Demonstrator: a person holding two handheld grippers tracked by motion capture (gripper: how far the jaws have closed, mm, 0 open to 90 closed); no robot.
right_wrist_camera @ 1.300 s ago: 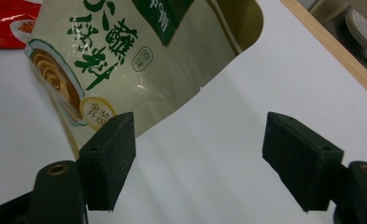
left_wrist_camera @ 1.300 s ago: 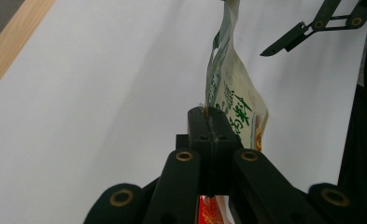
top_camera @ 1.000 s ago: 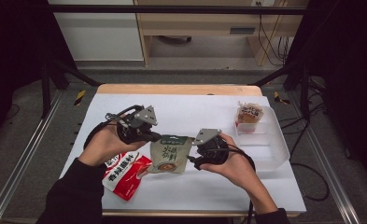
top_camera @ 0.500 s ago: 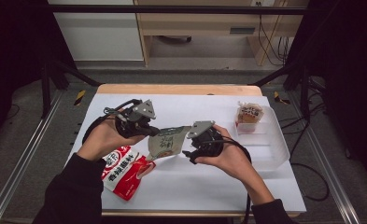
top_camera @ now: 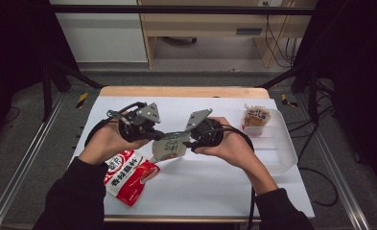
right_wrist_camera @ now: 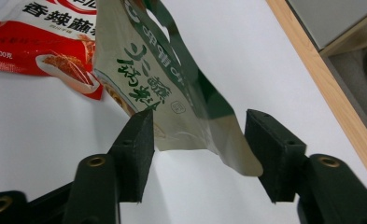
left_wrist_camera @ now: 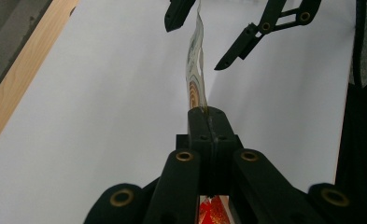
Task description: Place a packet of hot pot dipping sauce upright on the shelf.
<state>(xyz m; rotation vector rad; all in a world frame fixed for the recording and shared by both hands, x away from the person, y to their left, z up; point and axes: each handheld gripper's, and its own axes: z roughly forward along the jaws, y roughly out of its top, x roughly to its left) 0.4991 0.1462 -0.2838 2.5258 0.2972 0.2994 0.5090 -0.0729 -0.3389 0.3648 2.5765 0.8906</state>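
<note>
My left gripper [top_camera: 160, 137] is shut on one edge of a beige and green snack pouch [top_camera: 170, 146] and holds it just above the white table. In the left gripper view the closed jaws [left_wrist_camera: 210, 122] pinch the pouch [left_wrist_camera: 195, 70], which is seen edge-on. My right gripper [top_camera: 189, 143] faces it from the other side. Its jaws [right_wrist_camera: 197, 140] have just been closing. They stand apart with the pouch's lower edge [right_wrist_camera: 162, 79] between them, and the right pad is clear of it.
A red snack packet [top_camera: 128, 175] lies flat on the table below my left hand. A clear plastic tray [top_camera: 282, 143] at the right holds a small brown-and-white packet [top_camera: 255, 117]. The table's wooden far edge [top_camera: 181, 91] is behind the grippers.
The pouch has gone from lying on the table to hanging from the left gripper. The right hand has risen and moved in on the pouch's free edge.
</note>
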